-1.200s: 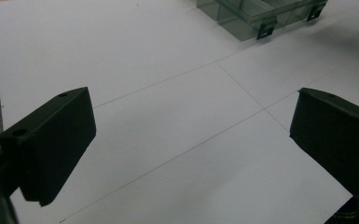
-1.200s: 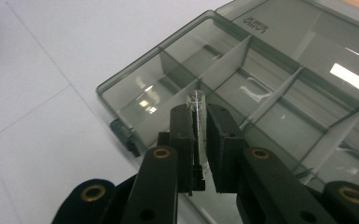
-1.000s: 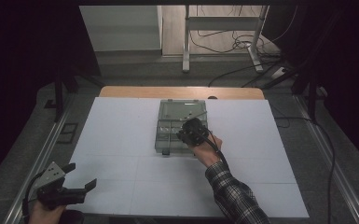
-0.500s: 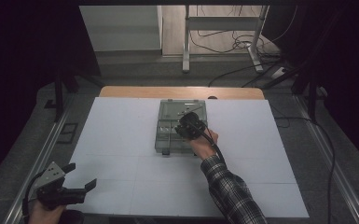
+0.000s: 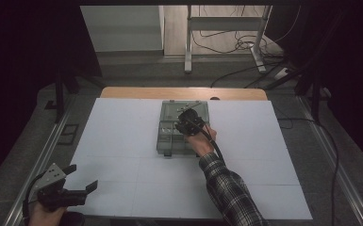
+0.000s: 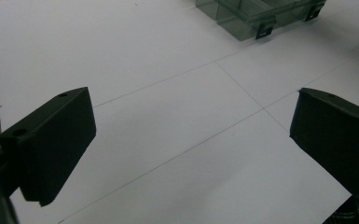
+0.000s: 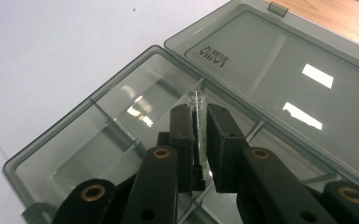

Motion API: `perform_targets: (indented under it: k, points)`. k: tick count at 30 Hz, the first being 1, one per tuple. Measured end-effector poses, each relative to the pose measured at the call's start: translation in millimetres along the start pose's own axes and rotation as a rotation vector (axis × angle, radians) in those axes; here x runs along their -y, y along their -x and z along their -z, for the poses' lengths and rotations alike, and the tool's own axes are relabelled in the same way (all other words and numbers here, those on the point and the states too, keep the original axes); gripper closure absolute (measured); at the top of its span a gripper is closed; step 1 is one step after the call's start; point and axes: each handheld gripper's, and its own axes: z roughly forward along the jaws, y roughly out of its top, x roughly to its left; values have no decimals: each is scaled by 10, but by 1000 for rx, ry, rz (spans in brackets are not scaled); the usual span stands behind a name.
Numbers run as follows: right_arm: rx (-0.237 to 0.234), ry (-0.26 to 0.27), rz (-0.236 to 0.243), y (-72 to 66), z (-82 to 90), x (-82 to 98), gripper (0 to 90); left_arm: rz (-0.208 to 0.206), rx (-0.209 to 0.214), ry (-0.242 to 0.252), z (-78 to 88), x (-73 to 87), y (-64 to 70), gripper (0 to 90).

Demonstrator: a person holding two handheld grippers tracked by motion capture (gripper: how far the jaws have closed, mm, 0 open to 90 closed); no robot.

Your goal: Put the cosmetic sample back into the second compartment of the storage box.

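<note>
R gripper (image 7: 199, 140) clamped on clear glass vial (image 7: 197, 116) over open smoky compartment box (image 7: 121, 116), L gripper (image 5: 78, 178) jaws wide apart, well left of box

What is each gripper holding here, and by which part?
The right gripper clamps a small clear tube around its middle, above the open box. The left gripper holds nothing.

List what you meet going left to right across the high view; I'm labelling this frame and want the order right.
Left tool, open, at the table's near-left corner → bare white tabletop → smoky clear compartment box, lid open → right tool, shut on a small clear tube over the box → plaid sleeve.
</note>
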Motion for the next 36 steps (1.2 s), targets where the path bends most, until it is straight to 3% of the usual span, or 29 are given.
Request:
perform_targets:
  k: [12, 29, 36]
  points:
    - [13, -28, -22, 13, -182, 38, 778, -1, 1, -1, 0, 0, 0, 8]
    - [-16, -24, -28, 8, -54, 32, 632, 5, 4, 11, 13, 7, -4, 4]
    - [-19, -17, -3, -23, 18, 41, 567, -2, 13, 19, 19, 9, -1, 0]
